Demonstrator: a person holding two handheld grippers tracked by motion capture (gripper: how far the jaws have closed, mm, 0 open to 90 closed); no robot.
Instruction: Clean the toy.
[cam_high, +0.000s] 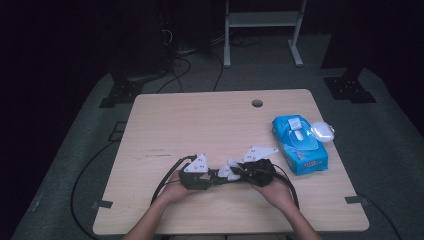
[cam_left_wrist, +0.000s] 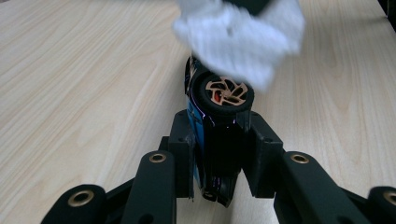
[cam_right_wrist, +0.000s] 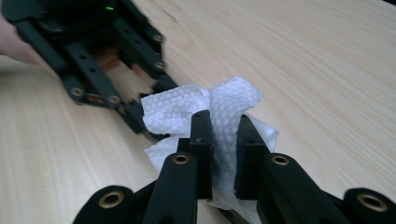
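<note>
Left gripper (cam_left_wrist: 219, 135) clamped on toy car (cam_left_wrist: 217, 140), lower centre of frame. Right gripper (cam_right_wrist: 223, 140) pinches white wipe (cam_right_wrist: 224, 105), centre. Advise: steady car, wipe wheel (cam_left_wrist: 227, 92) with light strokes.

Readable text: none in any view.
Blue wipes pack (cam_high: 300, 145): red print along the front edge, too small to read.
Toy car (cam_left_wrist: 215, 140): no lettering legible.
Grey gripper plates: unmarked.
</note>
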